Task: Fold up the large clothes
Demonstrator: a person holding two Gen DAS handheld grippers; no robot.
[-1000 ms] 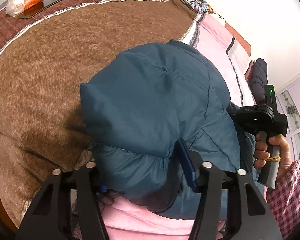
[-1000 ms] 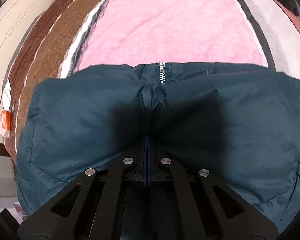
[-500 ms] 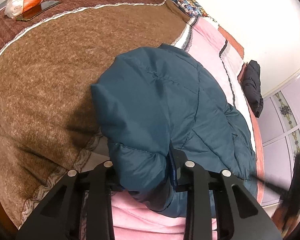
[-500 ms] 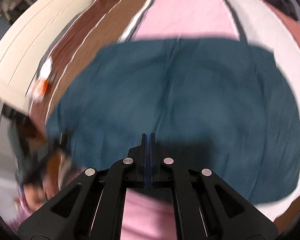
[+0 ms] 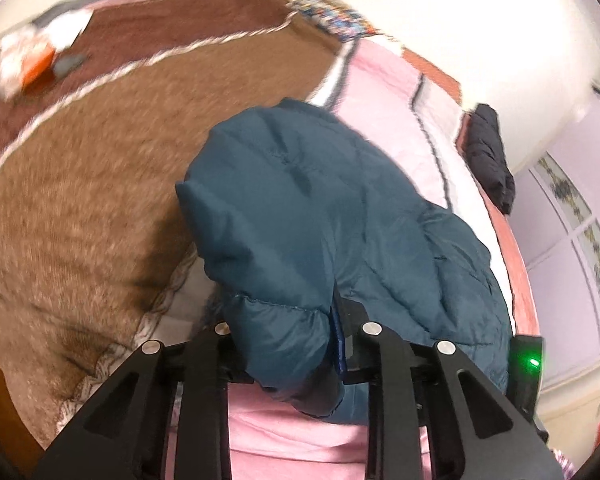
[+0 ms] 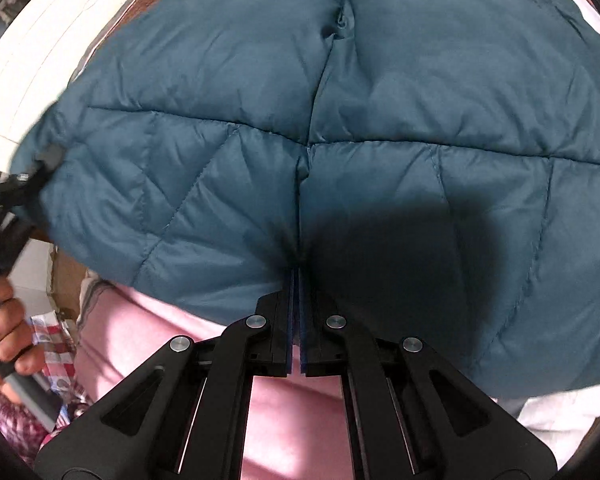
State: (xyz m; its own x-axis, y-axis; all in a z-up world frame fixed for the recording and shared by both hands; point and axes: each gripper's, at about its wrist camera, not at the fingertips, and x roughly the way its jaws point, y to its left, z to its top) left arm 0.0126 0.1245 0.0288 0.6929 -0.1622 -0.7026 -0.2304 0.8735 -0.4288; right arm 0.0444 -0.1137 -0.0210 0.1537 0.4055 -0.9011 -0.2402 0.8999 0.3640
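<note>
A teal quilted puffer jacket (image 5: 320,208) lies folded on a bed with a brown and pink blanket (image 5: 80,200). My left gripper (image 5: 284,344) is shut on a thick padded corner of the jacket at its near end. In the right wrist view the jacket (image 6: 380,100) fills most of the frame. My right gripper (image 6: 296,280) is shut on the jacket's near edge, at the centre seam. The left gripper (image 6: 32,176) also shows at the jacket's left corner there, held by a hand.
A black garment (image 5: 492,156) lies at the far right edge of the bed. An orange and white packet (image 5: 24,60) and a dark phone (image 5: 70,62) lie far left on the blanket. A white wall and a patterned door stand to the right.
My right gripper came back down onto the jacket's near edge and now grips it. My left gripper closed tighter on the corner and the view shifted slightly.
</note>
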